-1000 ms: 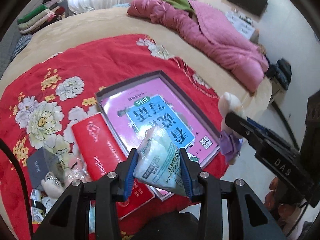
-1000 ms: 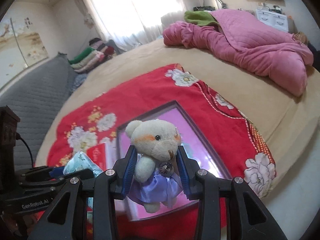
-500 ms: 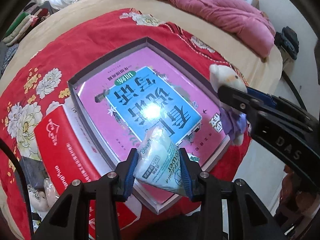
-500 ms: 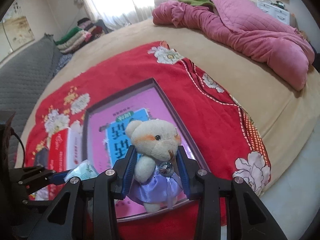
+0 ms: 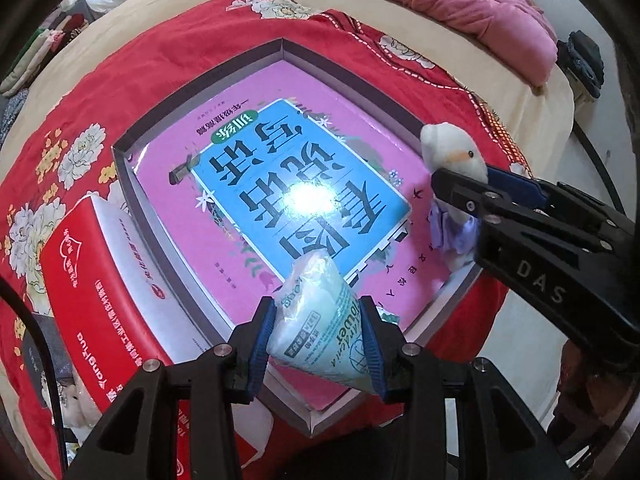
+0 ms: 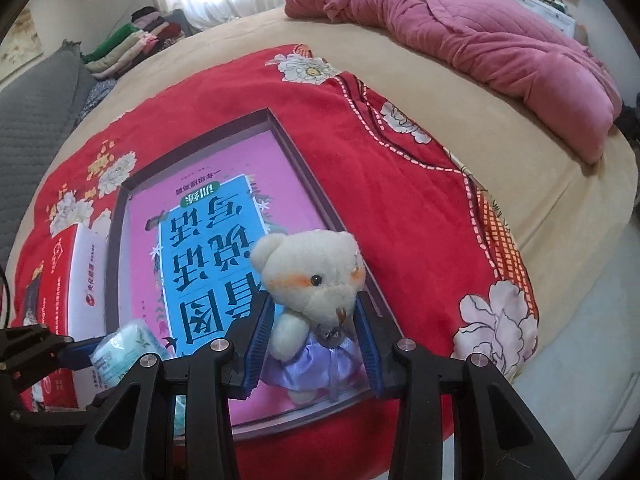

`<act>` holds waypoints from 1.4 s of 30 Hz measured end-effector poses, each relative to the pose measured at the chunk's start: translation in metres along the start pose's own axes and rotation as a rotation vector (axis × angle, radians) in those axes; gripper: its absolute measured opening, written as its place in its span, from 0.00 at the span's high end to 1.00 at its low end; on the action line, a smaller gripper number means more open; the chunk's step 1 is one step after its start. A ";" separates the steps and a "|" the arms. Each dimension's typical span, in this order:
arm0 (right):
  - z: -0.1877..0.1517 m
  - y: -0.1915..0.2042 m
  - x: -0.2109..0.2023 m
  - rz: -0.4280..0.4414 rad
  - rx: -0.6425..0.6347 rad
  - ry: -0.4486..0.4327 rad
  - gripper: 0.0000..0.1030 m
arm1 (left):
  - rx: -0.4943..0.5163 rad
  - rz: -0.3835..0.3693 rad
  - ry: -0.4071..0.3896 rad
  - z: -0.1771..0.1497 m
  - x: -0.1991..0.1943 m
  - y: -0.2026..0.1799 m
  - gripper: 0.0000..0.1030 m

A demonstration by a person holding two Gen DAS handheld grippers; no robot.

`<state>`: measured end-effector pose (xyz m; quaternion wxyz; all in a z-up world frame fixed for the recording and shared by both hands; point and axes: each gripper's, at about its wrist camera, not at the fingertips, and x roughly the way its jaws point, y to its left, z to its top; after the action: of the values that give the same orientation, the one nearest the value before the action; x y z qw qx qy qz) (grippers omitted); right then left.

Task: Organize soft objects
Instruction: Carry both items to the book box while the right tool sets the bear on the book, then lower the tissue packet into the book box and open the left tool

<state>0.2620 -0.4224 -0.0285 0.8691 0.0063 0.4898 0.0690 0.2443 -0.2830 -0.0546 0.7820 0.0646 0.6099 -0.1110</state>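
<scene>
The left gripper pinches a pale green crinkly plastic tissue pack between its blue pads, holding it over the near edge of the shallow grey-walled box. The right gripper clamps a small cream plush bear in a lilac satin dress at the body, above the box's near right corner. Inside the box lies a pink book with a blue title panel. A red and white carton sits just left of the box. All rest on a red floral blanket over a tan bed, with a crumpled pink quilt at the far right.
</scene>
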 end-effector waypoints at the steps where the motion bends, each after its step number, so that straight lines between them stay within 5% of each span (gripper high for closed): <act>1: 0.000 0.001 -0.001 0.000 -0.001 -0.003 0.59 | -0.001 0.006 0.003 0.000 0.001 0.000 0.59; 13: 0.001 -0.006 -0.013 0.012 0.046 -0.042 0.53 | -0.004 0.049 0.021 0.002 0.008 -0.001 0.54; 20: 0.000 -0.014 -0.030 0.018 0.094 -0.075 0.46 | -0.025 0.052 0.027 -0.002 0.006 0.007 0.43; 28: -0.004 -0.018 -0.049 0.015 0.119 -0.098 0.42 | -0.026 0.026 -0.021 -0.002 -0.014 0.006 0.31; 42: -0.018 -0.019 -0.091 -0.041 0.137 -0.157 0.31 | -0.043 0.034 -0.151 -0.011 -0.066 0.012 0.28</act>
<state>0.2023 -0.4540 0.0375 0.9037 0.0608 0.4236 0.0167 0.2221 -0.2623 0.0065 0.8287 0.0494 0.5503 -0.0893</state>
